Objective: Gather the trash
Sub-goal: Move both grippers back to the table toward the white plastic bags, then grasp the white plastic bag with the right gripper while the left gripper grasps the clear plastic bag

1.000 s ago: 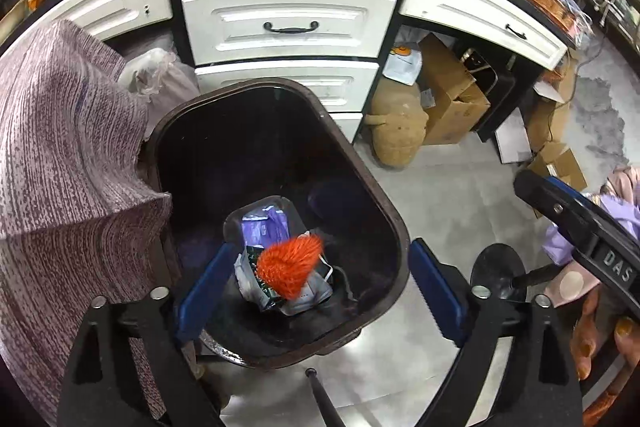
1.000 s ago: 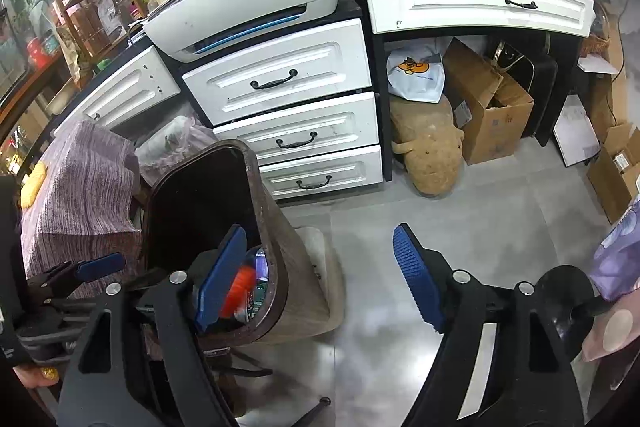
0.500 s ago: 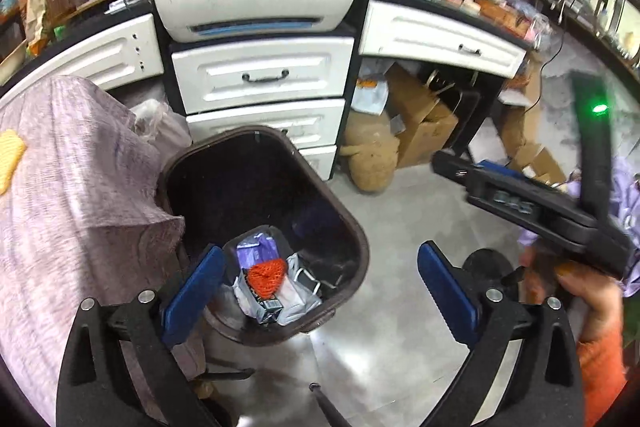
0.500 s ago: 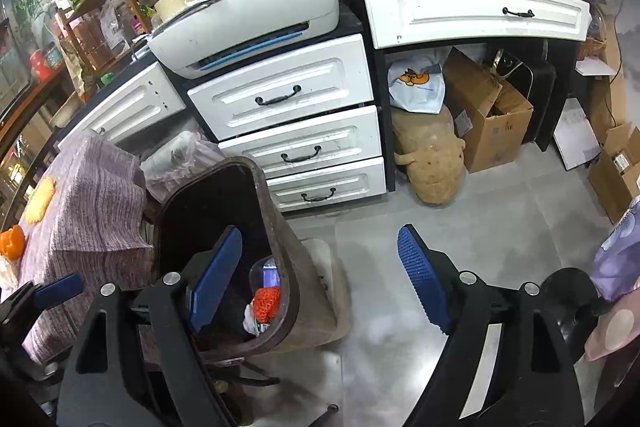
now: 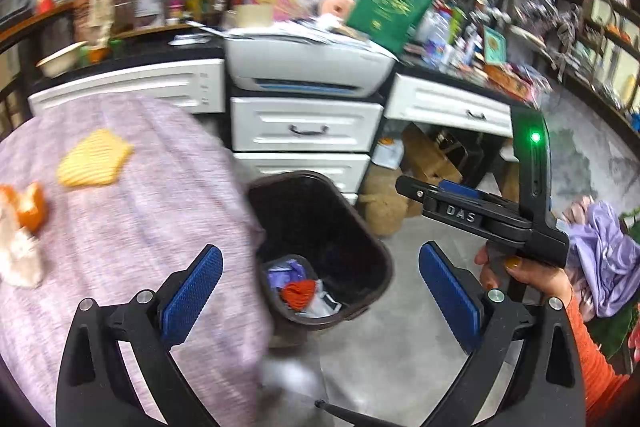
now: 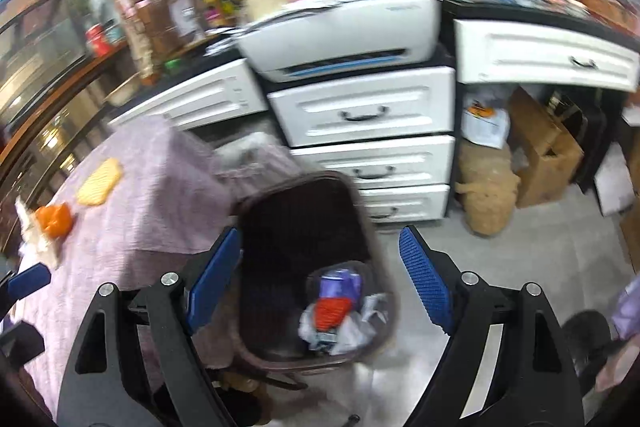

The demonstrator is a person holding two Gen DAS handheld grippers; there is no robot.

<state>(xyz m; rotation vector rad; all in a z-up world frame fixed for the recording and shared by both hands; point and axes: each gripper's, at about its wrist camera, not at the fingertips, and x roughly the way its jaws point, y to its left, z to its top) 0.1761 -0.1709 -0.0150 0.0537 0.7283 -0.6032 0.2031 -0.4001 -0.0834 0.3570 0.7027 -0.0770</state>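
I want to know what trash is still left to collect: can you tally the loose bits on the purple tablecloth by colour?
Yellow: 1, the ridged yellow piece
Orange: 1, the orange peel
White: 1, the crumpled whitish scrap
Total: 3 on the purple tablecloth

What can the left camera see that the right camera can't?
Only the left wrist view shows the person's hand holding the right gripper from the side, with a green light on it, and lilac cloth beyond.

Only the right wrist view shows the lowest drawer and the tan stuffed toy in full.

Both show the dark bin with an orange scrap inside, the purple tablecloth carrying a yellow piece, and the white printer. Both grippers are open and empty.
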